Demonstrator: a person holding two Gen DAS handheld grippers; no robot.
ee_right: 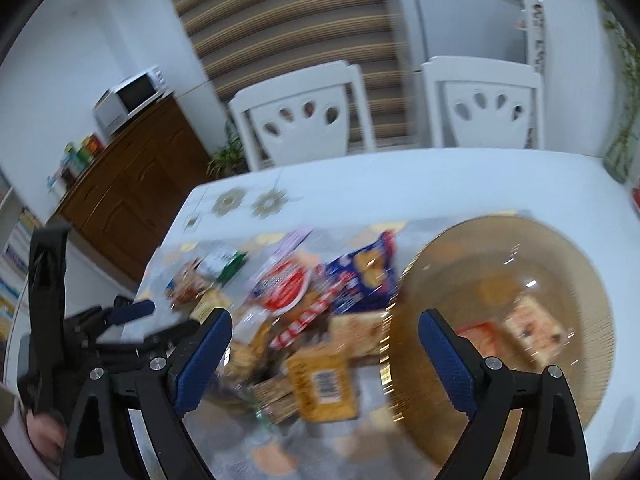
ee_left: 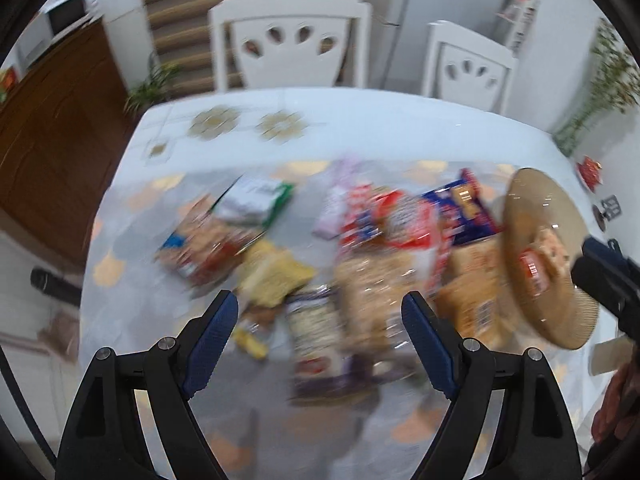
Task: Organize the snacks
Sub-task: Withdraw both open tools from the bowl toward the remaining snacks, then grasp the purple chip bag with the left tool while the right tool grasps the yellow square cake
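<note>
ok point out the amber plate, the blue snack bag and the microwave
amber plate (ee_right: 560,248): right wrist view, bare far rim
blue snack bag (ee_right: 360,280): right wrist view, middle of the front
microwave (ee_right: 132,98): right wrist view, dark door

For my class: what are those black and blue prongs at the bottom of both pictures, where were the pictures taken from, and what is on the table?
The prongs are two-finger grippers that a person holds, one in each hand, each carrying a wide-angle camera that looks along its fingers. One picture comes from the left gripper, the other from the right gripper. Both stand open with nothing held. They look down on a white table with a blurred pile of snack packets. Beside the pile sits a brown glass plate with a couple of packets already on it. Two white chairs stand behind the table. Motion blur hides the packet labels.
</note>
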